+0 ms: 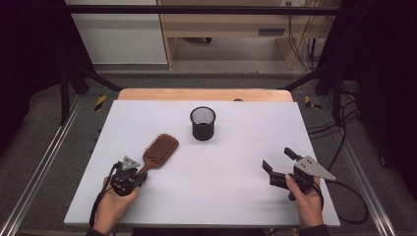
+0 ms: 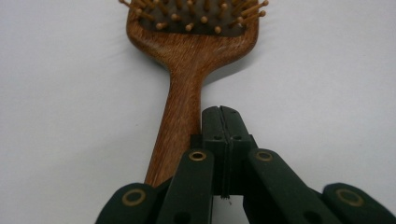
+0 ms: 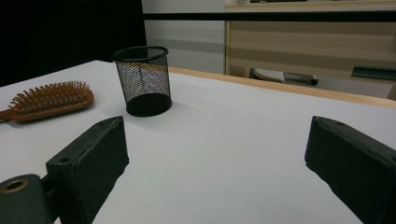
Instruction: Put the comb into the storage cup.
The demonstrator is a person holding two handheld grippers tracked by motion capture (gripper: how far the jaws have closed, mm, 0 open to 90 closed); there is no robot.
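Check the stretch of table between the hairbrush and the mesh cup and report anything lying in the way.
Nothing visible lies between the hairbrush and the mesh cup: just bare white table. The right hand-held gripper sits off to the side, jaws open, clear of that stretch.

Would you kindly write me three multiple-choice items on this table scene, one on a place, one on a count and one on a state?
1. Where does the black mesh cup stand?
A. On the far middle of the white table
B. Beside the right claw
C. On the brush

2. How many things lie on the table apart from the claws?
A. One
B. Two
C. Four

3. How is the left claw?
A. Wide open
B. Shut on the cup
C. Shut, beside the handle of the brown wooden hairbrush

Answers: 1 A, the high view shows it there; 2 B, cup and hairbrush; 3 C, its jaws meet next to the handle, gripping nothing.
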